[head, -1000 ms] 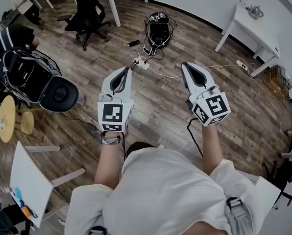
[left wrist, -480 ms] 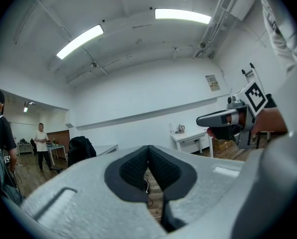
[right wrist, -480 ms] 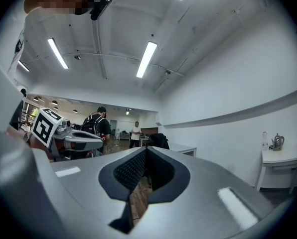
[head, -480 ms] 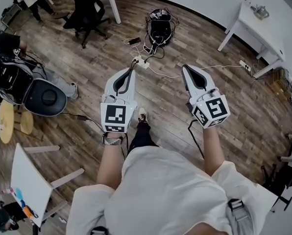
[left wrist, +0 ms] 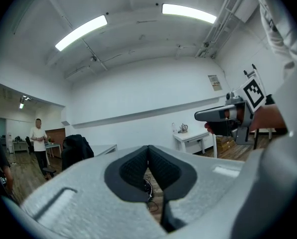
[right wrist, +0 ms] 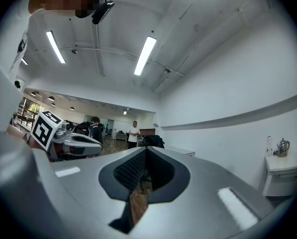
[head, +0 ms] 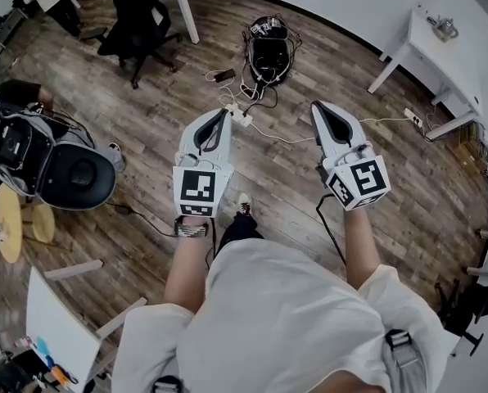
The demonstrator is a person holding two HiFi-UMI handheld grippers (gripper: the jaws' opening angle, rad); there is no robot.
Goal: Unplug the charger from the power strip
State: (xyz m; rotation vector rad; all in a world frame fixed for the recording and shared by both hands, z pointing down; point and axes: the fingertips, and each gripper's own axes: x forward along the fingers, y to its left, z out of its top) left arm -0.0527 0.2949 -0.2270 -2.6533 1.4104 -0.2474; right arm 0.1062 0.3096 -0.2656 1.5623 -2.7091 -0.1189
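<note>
**Desk:** Both sets of jaws shut and empty?
**Photographer:** Yes. The left gripper [head: 221, 115] and right gripper [head: 318, 106] have advanced.
**Desk:** And the strip [head: 241, 116]?
**Photographer:** It's on the floor [head: 268, 170], closer ahead now but unreached. The charger is too small to spot.

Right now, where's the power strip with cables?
Head view: power strip on the floor beyond the tip of the left gripper, below the black bag.
</note>
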